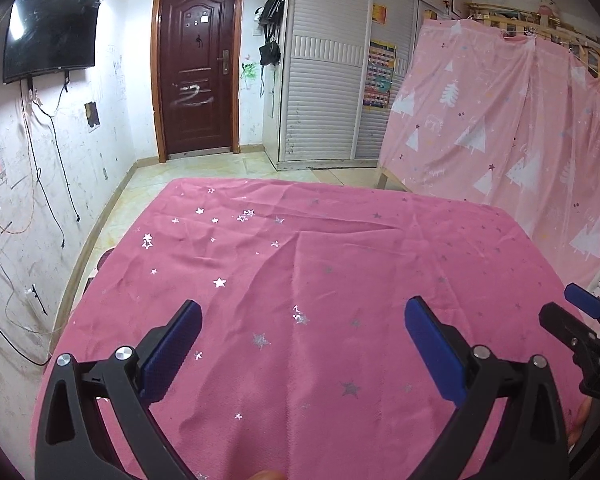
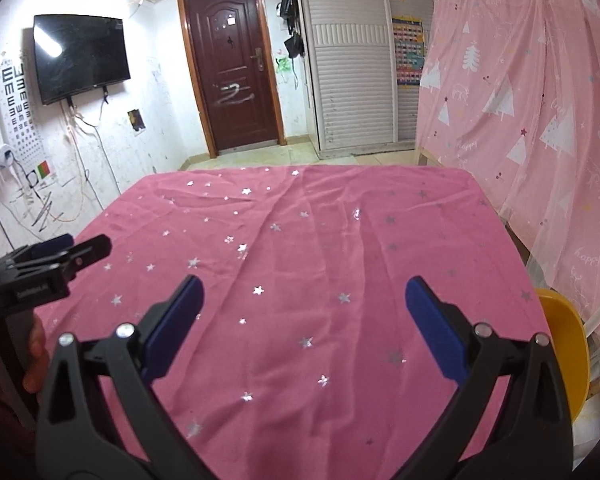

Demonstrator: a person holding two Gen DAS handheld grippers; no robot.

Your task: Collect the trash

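Left wrist view: the left claw (image 1: 302, 328) gapes wide and empty above the pink star-print cloth (image 1: 320, 264) covering the counter; the right claw (image 2: 304, 304), beside it, is likewise spread. No trash is visible on the cloth. Risk: claw tips snagging the wrinkled cloth. Beyond the cloth's far edge lies bare floor (image 1: 204, 166).

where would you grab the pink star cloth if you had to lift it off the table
Pinch a raised wrinkle ridge in the pink star cloth, coming straight down with the open right gripper. It lies flat otherwise, so only folds give the fingers something to close on.
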